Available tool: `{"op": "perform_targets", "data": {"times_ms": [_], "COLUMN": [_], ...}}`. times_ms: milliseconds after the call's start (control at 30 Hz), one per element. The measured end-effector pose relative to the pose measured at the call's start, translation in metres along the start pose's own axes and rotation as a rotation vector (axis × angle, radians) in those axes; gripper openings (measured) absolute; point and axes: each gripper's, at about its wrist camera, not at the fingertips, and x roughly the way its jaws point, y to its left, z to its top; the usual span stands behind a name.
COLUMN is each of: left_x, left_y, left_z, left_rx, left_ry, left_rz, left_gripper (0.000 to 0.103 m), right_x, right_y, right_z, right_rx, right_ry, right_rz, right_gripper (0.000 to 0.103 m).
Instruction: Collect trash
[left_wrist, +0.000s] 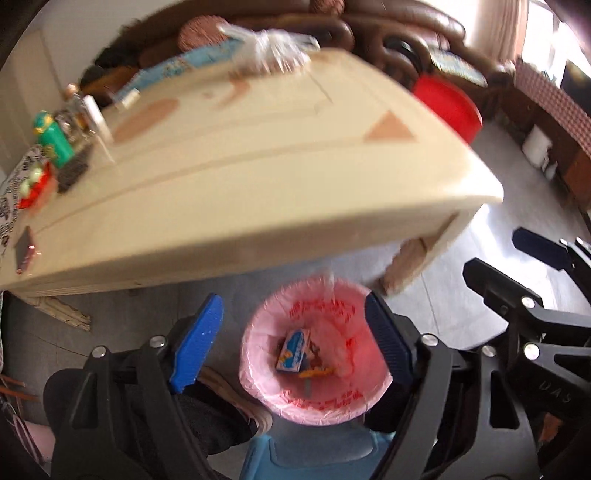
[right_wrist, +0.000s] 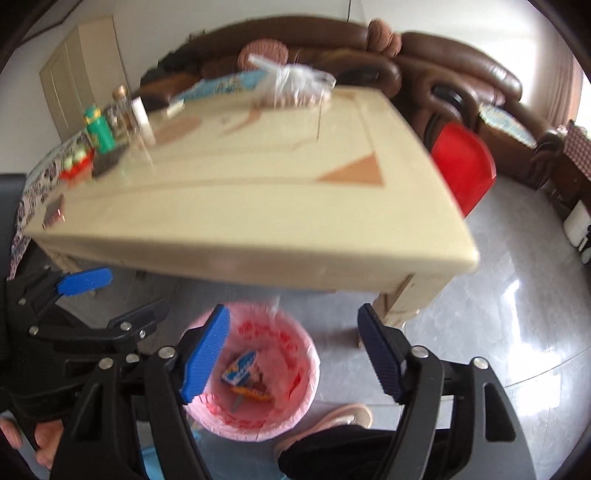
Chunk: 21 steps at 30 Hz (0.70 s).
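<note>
left gripper (left_wrist: 295, 339): black frame, silver screws | fingers (left_wrist: 195, 343): blue ribbed pads | right gripper (right_wrist: 295, 354): same

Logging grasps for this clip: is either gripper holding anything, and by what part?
Nothing is held. The left gripper and right gripper are both open above the pink-lined bin.

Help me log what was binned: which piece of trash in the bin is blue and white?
The small carton lying in the pink-lined bin; the other scraps beside it are orange or pale.

The trash bin (left_wrist: 314, 354) mouth lies open from above. The table (left_wrist: 258, 177) edge overhangs just behind the bin, and a shoe (right_wrist: 332, 417) sits beside it.
</note>
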Motion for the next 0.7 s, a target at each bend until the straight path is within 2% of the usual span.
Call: {"op": "perform_targets", "data": {"times_ms": [167, 233, 400, 700], "left_x": [-0.038, -0.052, -0.08, -0.108], "left_y": [0.004, 0.004, 0.003, 0.006], "left_z": [0.004, 0.006, 0.006, 0.006], "left_rx": [-0.051, -0.059, -0.078, -0.123], "left_ry": [-0.105, -0.137, -0.191, -0.262], "left_rz": [0.056, 0.071, 0.106, 0.143], "left_gripper": [0.082, 0.083, 0.084, 0.09], "right_x": [-0.042, -0.058, -0.097, -0.134], "right_y": [0.002, 0.007, 0.013, 0.015], "right_z": [0.006, 0.006, 0.01, 0.01], "right_rx": [0.001, -0.002, 0.005, 0.023], "right_ry": [-0.12, -0.16, -0.263, -0.347], "right_rz": [-0.04, -0.054, -0.091, -0.118], "right_gripper": [0.077, 0.083, 0.09, 0.094]}}
